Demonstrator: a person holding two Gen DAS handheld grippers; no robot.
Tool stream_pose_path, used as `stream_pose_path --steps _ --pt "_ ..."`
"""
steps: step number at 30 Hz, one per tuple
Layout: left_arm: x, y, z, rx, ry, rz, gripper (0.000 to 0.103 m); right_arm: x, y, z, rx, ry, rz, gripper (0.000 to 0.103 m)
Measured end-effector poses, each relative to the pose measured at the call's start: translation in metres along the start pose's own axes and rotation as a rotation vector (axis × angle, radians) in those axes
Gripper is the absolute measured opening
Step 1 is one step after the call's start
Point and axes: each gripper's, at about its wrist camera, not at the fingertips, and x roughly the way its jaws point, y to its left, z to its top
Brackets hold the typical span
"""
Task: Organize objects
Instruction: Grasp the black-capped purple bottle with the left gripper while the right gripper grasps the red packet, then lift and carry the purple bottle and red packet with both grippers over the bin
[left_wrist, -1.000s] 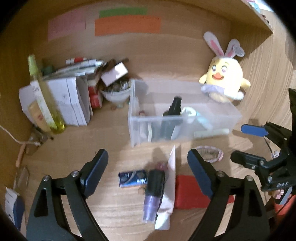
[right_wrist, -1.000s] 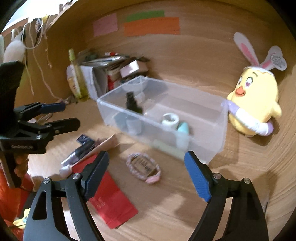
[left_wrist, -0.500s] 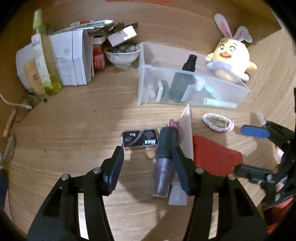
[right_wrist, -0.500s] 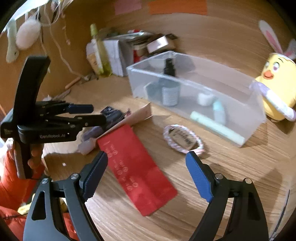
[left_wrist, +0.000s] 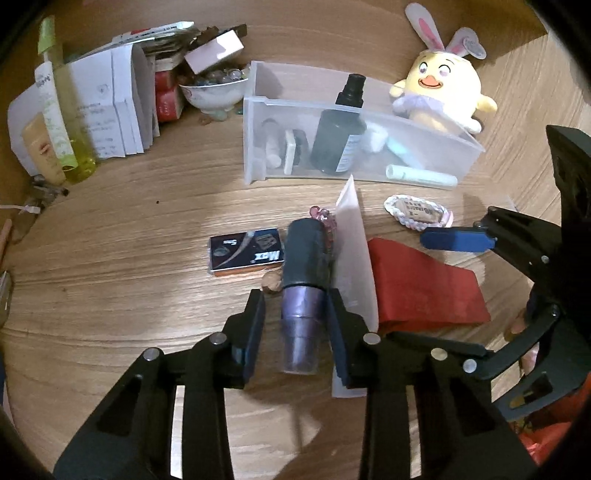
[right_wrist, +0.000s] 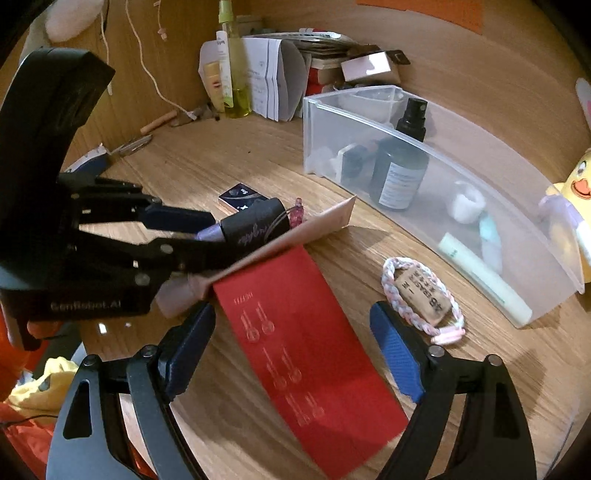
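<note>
A purple tube with a dark cap (left_wrist: 303, 280) lies on the wooden desk, beside a pale squeeze tube (left_wrist: 352, 258). My left gripper (left_wrist: 297, 328) straddles the purple end with its jaws narrowed; the right pad looks in contact, the left pad shows a small gap. In the right wrist view the purple tube (right_wrist: 243, 230) sits between the left fingers. My right gripper (right_wrist: 291, 343) is open and empty above a red envelope (right_wrist: 306, 354). A clear plastic bin (left_wrist: 258, 147) holds a dark spray bottle (left_wrist: 338, 136) and small toiletries.
A dark small box (left_wrist: 245, 251) lies left of the tube. A braided bracelet (right_wrist: 421, 291) lies before the bin. A yellow plush chick (left_wrist: 443, 92) stands behind it. Papers, a bowl (left_wrist: 212, 92) and a yellow bottle (left_wrist: 66, 122) crowd the back left.
My left gripper has come down and forward over the purple tube and narrowed its jaws around it. My right gripper has moved over the red envelope and stayed open.
</note>
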Motion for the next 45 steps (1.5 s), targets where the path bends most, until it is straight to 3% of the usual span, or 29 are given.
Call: stream_pose_path --steps 6,10,25,45 --pt "0.007 -0.002 0.009 0.001 0.008 0.009 0.033 -0.001 -0.004 0.0 0.006 0.0 0.011 0.057" --pt "0.012 -0.004 0.016 -0.002 0.015 0.005 0.033 -0.008 -0.013 -0.005 0.022 -0.007 -0.004 0.052" --pt "0.013 -0.003 0.02 -0.029 -0.006 0.03 0.025 -0.051 -0.042 -0.015 0.129 -0.115 -0.067 0.051" --pt "-0.048 -0.001 0.043 -0.067 -0.194 0.019 0.025 -0.103 -0.089 0.006 0.277 -0.288 -0.145 0.051"
